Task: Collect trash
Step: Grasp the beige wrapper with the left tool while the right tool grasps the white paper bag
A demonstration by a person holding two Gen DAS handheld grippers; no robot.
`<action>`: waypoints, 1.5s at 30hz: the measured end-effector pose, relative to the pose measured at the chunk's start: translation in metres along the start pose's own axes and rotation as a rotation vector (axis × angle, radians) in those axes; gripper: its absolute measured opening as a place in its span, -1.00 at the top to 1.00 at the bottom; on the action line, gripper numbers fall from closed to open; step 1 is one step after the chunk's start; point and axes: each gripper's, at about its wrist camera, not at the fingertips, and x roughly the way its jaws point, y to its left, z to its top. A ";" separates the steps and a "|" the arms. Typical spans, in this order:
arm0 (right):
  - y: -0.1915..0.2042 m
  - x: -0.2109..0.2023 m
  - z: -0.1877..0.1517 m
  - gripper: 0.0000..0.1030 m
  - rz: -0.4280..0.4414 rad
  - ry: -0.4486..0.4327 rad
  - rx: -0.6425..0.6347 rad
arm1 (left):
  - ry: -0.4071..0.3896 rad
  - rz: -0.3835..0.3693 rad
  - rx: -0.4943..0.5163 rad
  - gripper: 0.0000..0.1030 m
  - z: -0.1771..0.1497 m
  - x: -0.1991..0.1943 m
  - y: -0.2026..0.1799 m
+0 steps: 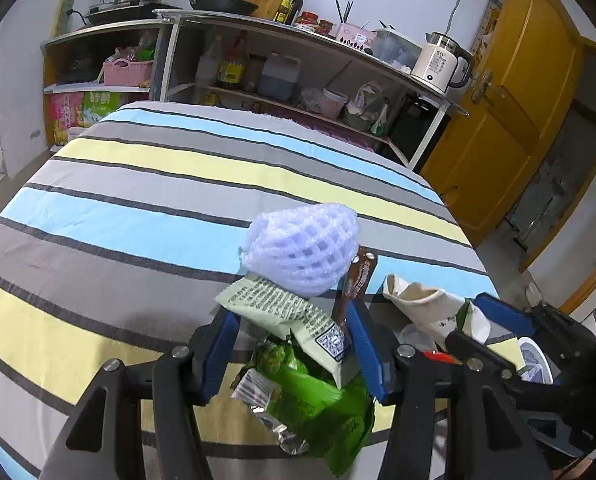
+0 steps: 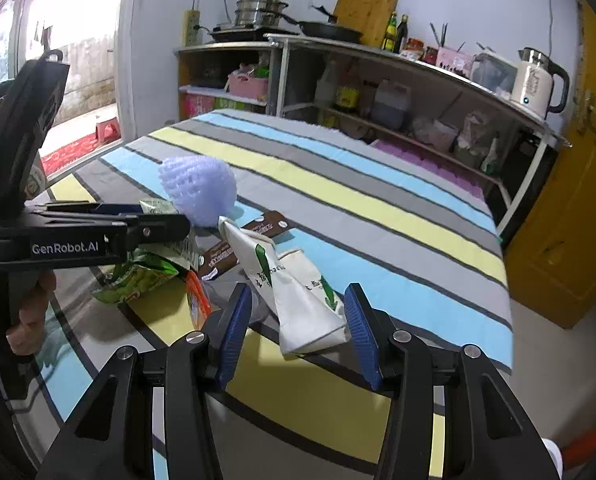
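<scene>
A pile of trash lies on the striped cloth (image 1: 138, 184). My left gripper (image 1: 294, 344) is open, its blue fingers on either side of a pale green printed wrapper (image 1: 286, 308) and a bright green snack bag (image 1: 313, 404). A white foam fruit net (image 1: 301, 248) and a brown wrapper (image 1: 357, 276) lie just beyond. My right gripper (image 2: 298, 324) is open around a white paper carton (image 2: 298, 300), which also shows in the left wrist view (image 1: 421, 304). An orange wrapper (image 2: 198, 304) lies left of it. In the right wrist view the left gripper (image 2: 98, 232) shows at the left.
A metal shelf unit (image 2: 417, 80) with bottles, a kettle (image 2: 537, 80), pans and a cutting board stands behind the table. A yellow door (image 1: 509, 120) is at the right. A white round container (image 1: 533, 360) sits by the right gripper.
</scene>
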 end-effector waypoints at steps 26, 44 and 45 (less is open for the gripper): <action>-0.011 -0.051 -0.024 0.56 0.011 -0.070 0.233 | -0.106 -0.076 0.100 0.58 -0.016 -0.062 -0.030; -0.010 -0.104 -0.045 0.57 -0.036 -0.135 0.292 | -0.107 -0.166 0.203 0.58 -0.043 -0.100 -0.075; -0.011 -0.106 -0.046 0.57 -0.041 -0.137 0.295 | -0.106 -0.170 0.208 0.58 -0.044 -0.100 -0.077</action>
